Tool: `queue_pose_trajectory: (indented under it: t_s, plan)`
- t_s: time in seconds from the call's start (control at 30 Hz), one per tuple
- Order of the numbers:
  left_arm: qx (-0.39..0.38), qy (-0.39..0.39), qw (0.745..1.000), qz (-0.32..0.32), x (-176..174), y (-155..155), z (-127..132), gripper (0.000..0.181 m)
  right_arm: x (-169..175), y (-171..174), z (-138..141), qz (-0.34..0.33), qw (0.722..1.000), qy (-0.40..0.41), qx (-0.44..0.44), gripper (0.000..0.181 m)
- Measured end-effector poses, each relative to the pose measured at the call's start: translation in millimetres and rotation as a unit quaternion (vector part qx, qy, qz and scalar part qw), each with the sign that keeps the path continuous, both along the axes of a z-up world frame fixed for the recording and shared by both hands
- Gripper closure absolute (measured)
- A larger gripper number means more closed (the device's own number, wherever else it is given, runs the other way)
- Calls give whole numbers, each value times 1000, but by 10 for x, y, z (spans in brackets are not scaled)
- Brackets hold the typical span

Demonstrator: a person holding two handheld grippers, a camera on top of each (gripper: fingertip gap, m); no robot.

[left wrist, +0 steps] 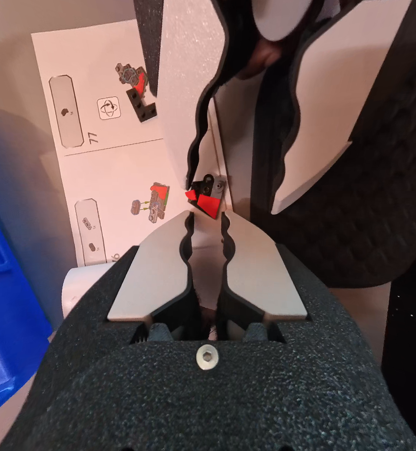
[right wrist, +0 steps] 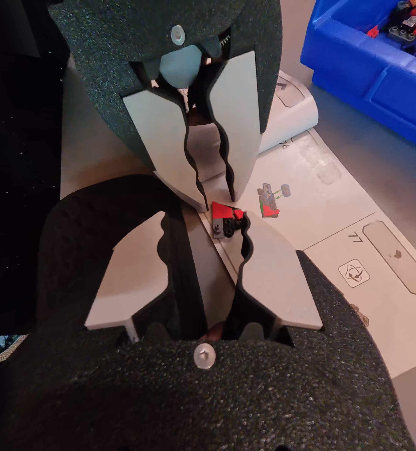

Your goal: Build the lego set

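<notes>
In the left wrist view a blue bin (left wrist: 4,280) sits at nine o'clock, and an open instruction booklet (left wrist: 99,151) lies toward ten. The left gripper (left wrist: 207,216) stands narrowly parted, gripping nothing. Just past its tips, at twelve o'clock, a small red, black and grey lego assembly (left wrist: 205,197) rests on the booklet. The right gripper (left wrist: 231,192) comes in from one o'clock, spread wide, one fingertip touching the assembly.
</notes>
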State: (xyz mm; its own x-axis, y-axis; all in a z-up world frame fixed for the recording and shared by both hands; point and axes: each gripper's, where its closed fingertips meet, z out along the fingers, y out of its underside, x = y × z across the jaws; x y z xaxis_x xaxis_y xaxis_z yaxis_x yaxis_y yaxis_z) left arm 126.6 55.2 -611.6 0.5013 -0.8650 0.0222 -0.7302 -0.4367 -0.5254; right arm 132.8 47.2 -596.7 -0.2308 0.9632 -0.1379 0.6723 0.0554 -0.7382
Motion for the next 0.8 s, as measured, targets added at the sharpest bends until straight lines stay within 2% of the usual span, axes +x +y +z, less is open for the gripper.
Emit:
queue_pose_trajectory:
  t_s: [0.2,0.8]
  plan:
    - [8,-10,1000,3,25,8,-6,156,-16,-27,-24,3,1000,-3,-9,122]
    - [18,-22,1000,-2,54,3,-10,161,-33,-102,-42,2,999,-45,10,119]
